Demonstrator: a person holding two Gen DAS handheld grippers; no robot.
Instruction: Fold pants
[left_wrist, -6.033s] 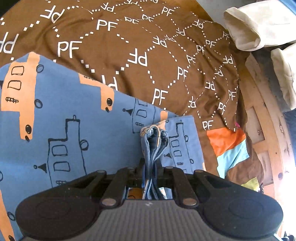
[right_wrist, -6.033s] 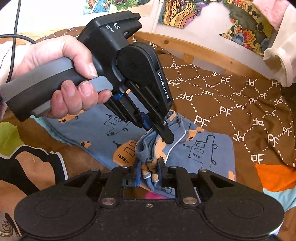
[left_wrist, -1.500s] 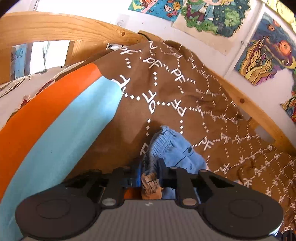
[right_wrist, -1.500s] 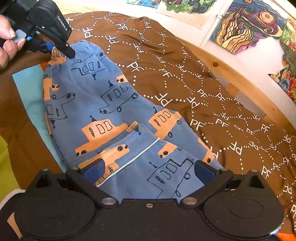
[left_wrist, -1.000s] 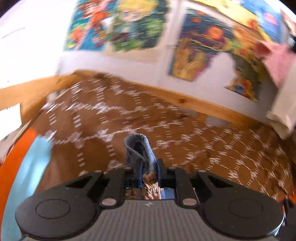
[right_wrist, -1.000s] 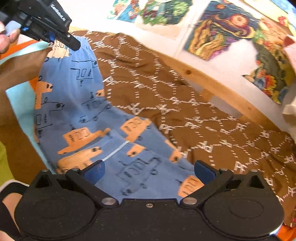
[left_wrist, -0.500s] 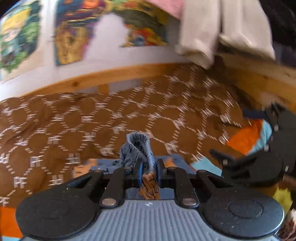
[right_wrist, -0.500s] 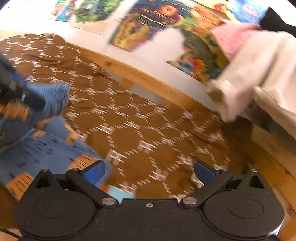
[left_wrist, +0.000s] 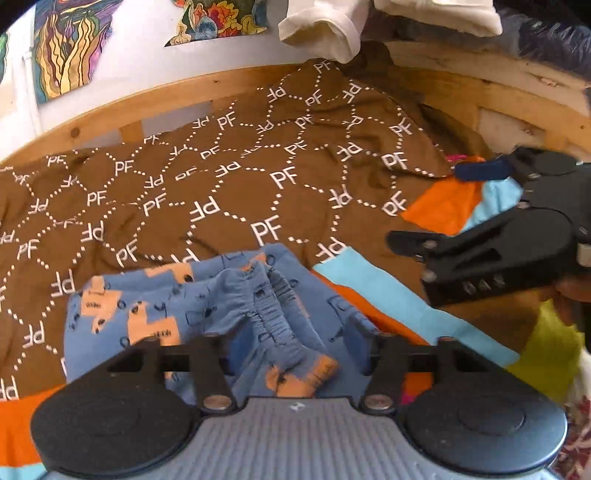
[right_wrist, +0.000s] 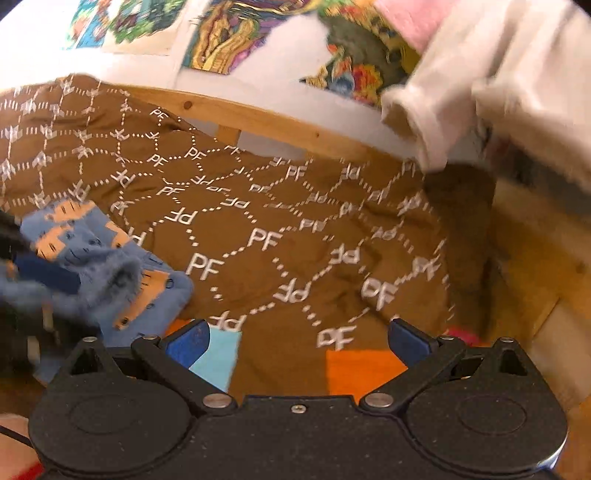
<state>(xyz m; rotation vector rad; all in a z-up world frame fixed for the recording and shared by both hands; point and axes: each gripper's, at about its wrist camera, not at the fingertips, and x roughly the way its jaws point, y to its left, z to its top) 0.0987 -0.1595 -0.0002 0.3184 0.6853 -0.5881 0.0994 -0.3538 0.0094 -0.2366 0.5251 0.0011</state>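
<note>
The blue pants (left_wrist: 155, 314) with orange boat prints lie bunched and folded on the brown bedspread (left_wrist: 236, 184). My left gripper (left_wrist: 297, 341) stands over them with its jaws opening. The gathered waistband (left_wrist: 277, 321) lies loose between the blue pads (left_wrist: 240, 343), which do not press on it. In the right wrist view the pants (right_wrist: 92, 266) sit at the far left, with the left gripper a dark blur at the frame edge. My right gripper (right_wrist: 299, 341) is open with nothing between its fingers. It hovers right of the pants, seen as the black right gripper (left_wrist: 424, 203) in the left wrist view.
A wooden bed rail (left_wrist: 166, 99) runs along the far side, below a wall with posters (right_wrist: 229, 33). Cream garments (right_wrist: 480, 92) hang at the upper right. Orange (right_wrist: 362, 369) and light blue patches (left_wrist: 388, 291) of a blanket lie near the pants.
The left gripper's jaws have spread and let go of the waistband, which has dropped onto the folded pants. The right gripper has swung right, away from the pants.
</note>
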